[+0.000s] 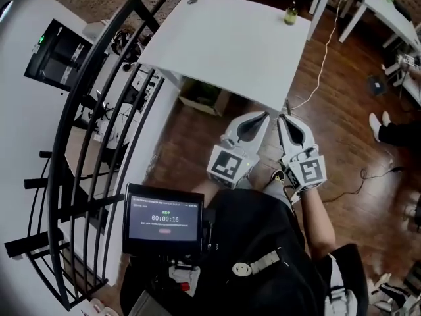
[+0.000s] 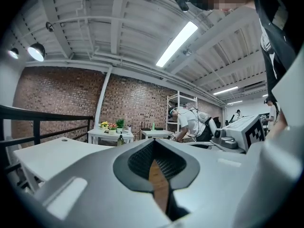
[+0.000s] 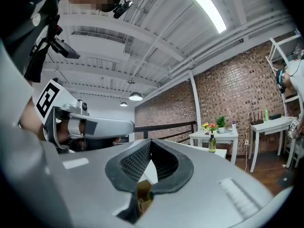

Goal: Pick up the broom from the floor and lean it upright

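Observation:
No broom shows in any view. In the head view both grippers are held side by side, pointing level toward the white table [image 1: 230, 51]. My left gripper [image 1: 264, 115] has its tips together, and in the left gripper view the left gripper [image 2: 153, 141] is shut with only wood floor showing through the loop behind the tips. My right gripper [image 1: 281, 118] is also shut; in the right gripper view the right gripper [image 3: 151, 140] holds nothing, with floor and a cardboard box seen through its loop. Each gripper appears in the other's view: right gripper [image 2: 242, 132], left gripper [image 3: 90, 124].
A black railing [image 1: 99, 143] runs along the left. A green bottle [image 1: 290, 13] stands on the table's far corner, and a cardboard box [image 1: 204, 97] sits under it. A white cable [image 1: 322, 58] trails over the wood floor. Someone's feet [image 1: 381, 124] are at the right.

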Tool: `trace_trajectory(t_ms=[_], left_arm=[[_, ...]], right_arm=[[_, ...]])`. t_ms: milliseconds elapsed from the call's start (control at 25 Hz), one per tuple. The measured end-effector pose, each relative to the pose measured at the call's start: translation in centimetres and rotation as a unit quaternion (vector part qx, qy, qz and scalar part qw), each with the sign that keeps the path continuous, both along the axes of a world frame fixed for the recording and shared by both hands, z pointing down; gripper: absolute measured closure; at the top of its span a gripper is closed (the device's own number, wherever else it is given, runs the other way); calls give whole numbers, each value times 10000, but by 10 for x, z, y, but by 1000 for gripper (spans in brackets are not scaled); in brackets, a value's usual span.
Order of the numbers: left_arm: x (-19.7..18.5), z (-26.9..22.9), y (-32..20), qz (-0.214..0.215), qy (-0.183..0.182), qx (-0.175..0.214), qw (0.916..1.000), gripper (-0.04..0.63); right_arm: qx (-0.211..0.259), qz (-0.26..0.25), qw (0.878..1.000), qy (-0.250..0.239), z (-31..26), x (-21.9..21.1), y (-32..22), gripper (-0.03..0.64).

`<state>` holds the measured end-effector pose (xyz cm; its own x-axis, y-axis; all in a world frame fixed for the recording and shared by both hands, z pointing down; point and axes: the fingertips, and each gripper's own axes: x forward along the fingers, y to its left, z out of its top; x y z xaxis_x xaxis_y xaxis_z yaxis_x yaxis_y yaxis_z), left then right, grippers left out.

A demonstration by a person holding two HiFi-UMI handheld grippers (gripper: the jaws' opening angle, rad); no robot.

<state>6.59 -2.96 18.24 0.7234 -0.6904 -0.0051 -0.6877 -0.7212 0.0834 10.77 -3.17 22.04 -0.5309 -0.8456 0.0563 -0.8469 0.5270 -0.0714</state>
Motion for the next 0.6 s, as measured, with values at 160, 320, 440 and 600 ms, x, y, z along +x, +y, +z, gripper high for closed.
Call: trace_trajectory(t_ms=[160,320,440,600], left_arm=[[-20,-1,-5,-48,-80,-82,9999,575],[-15,-5,-5,62,-77,-75,9999,575],[-11,-6,-6,156,-60,-66,9998,576],[-9,-7,-7,247,-26,-37,9997,575]], right_arm=[[198,-115,9997,5,-5,-22,-2,612],[317,-127,9994,85,-14,-24,1,614],[422,-122,9990,76,-20,-24,0,614],[434,-67,9990,82,-23,-24,0,614]])
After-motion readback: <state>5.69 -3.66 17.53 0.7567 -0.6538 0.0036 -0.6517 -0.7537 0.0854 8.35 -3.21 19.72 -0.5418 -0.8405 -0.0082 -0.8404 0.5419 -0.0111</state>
